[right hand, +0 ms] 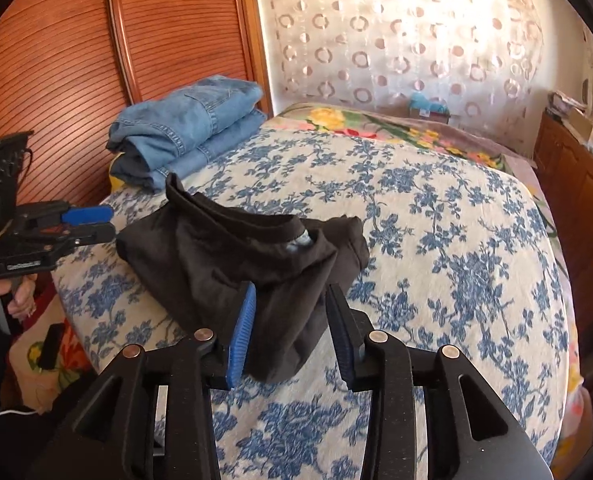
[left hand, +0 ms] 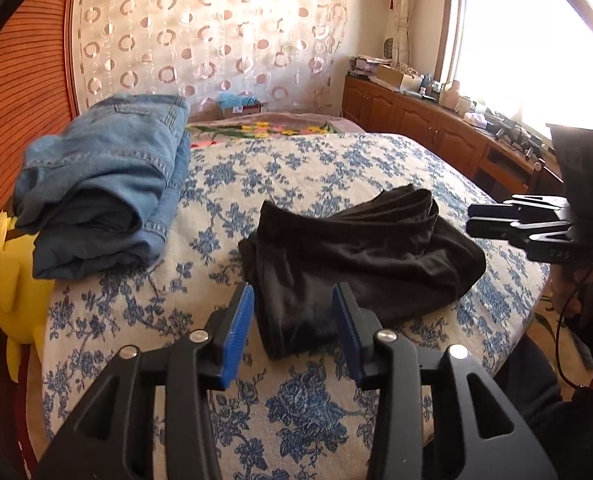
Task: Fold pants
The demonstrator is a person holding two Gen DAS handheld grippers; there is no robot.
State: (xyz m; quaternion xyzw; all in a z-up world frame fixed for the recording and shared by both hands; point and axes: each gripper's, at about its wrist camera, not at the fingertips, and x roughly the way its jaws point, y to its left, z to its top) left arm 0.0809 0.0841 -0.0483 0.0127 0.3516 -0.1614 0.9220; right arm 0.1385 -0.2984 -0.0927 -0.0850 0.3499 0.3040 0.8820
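**Black pants lying folded on bed, both grippers parted and clear of the cloth**

While the left wrist view looked along its own fingers, the left gripper (left hand: 294,332) stood with its jaws apart, the blue pads (left hand: 238,336) on either side of the near end of the black pants (left hand: 360,256) but not pressing on the cloth. The pants lay in a folded bundle near the front edge of the bed (left hand: 316,412), on its blue-flowered cover, with the layered waistband turned toward the far side. A folded stack of blue jeans (left hand: 108,188) sat at the left edge of the bed, well apart from the pants and next to the slatted wooden panel (left hand: 24,92). A yellow soft toy (left hand: 8,276) hung beside the bed's left edge, below the jeans. The right gripper (left hand: 474,222) entered from the right, above the bed's right edge, clear of the pants; whether its jaws were parted could not be told here.

As seen from the right wrist view, the right gripper (right hand: 292,332) had its jaws apart, the near corner of the pants (right hand: 232,256) showing between the pads with no pinch on it. The left gripper (right hand: 106,222), held by a hand (right hand: 0,292), hovered just beside the left end of the pants, its jaws slightly parted with nothing between them. The jeans (right hand: 188,128) lay at the far left corner of the bed (right hand: 436,216).
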